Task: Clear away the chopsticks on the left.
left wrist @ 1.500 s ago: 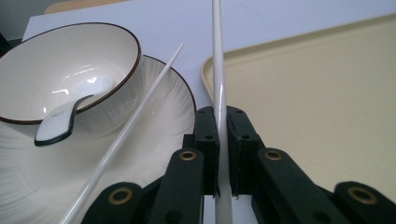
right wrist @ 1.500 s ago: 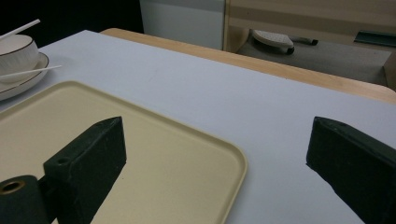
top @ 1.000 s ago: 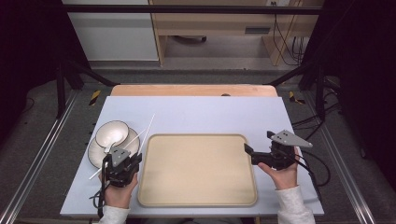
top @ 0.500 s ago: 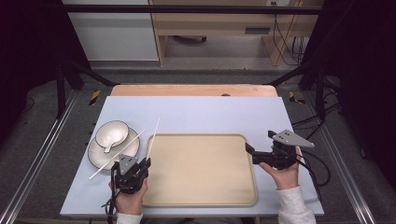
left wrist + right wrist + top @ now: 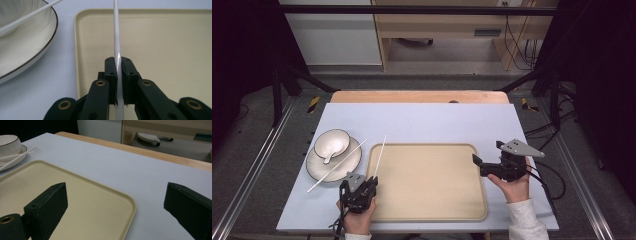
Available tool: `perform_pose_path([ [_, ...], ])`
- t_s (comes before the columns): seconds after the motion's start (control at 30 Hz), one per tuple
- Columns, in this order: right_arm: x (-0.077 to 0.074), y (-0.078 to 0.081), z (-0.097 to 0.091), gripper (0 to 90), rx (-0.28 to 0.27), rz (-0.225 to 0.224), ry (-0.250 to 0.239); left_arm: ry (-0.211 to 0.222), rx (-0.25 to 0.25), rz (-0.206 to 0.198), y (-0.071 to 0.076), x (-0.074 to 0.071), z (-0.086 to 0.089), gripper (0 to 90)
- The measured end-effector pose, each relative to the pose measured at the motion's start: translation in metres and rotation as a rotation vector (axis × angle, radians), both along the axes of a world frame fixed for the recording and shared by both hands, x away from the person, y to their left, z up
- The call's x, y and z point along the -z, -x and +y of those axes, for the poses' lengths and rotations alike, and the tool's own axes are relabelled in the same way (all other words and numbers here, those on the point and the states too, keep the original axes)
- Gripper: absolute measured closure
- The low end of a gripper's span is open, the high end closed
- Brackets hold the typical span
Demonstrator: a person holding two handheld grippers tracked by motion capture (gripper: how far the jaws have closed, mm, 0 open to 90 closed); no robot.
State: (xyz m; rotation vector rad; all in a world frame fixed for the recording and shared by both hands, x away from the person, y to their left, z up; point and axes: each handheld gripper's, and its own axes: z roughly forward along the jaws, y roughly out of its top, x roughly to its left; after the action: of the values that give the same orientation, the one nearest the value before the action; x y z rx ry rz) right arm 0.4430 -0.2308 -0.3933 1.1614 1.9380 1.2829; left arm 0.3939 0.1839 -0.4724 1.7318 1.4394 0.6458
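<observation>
High view shows a plate (image 5: 319,170) with a bowl (image 5: 332,142) and a second chopstick (image 5: 337,165) left of the left gripper (image 5: 362,186), which is clamped on a white chopstick (image 5: 117,37) over the tray (image 5: 437,210). Right gripper (image 5: 486,162) is wide apart, holding nothing.

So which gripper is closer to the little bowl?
Left. The left gripper sits just below the bowl, beside its plate; the right gripper is across the tray.
</observation>
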Motion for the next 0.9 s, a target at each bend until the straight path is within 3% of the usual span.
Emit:
perform_pose_path([
  [0.43,0.0011,-0.0008,0.0012,5.6,-0.006,0.011,0.005,-0.027,-0.034,0.068,-0.0023,0.0098,-0.0018,84.3],
  [0.9,0.0011,-0.0013,0.001,5.4,-0.004,0.011,0.006,-0.033,-0.035,0.089,-0.0028,0.0081,-0.0021,84.0],
])
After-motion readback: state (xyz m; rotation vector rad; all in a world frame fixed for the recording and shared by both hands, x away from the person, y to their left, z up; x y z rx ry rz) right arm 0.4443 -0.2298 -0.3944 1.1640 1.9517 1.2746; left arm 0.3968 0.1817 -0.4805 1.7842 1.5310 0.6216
